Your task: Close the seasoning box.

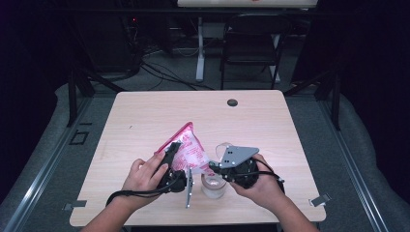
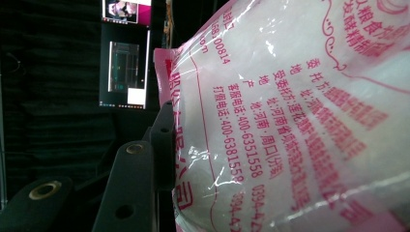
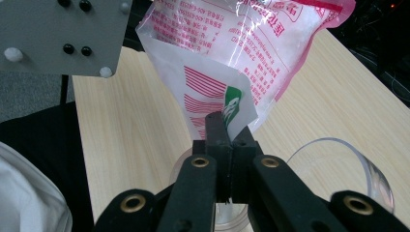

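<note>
- Bag of white granules, pink-printed clear plastic, hangs tilted over the table between your two grippers, its lower corner just above the clear cup that stands near the table's front edge.
- Your left gripper has its jaws part-way closed round the bag's body; in the left gripper view the film bulges against the black jaw, so the grip looks to be bearing the weight.
- Your right gripper is pinched fully shut on the bag's lower corner, on the flap with the green mark, directly over the cup's mouth.
- Expect the bag to handle as soft and slack: the contents will shift and sag toward whichever end is lowest (a judgement from the way the film drapes).
- The film looks glossy and slippery, so hold at the sealed edge or a folded corner, not the smooth bulging face.
- The cup looks light and thin-walled; a tug on the corner could tip it.
</note>
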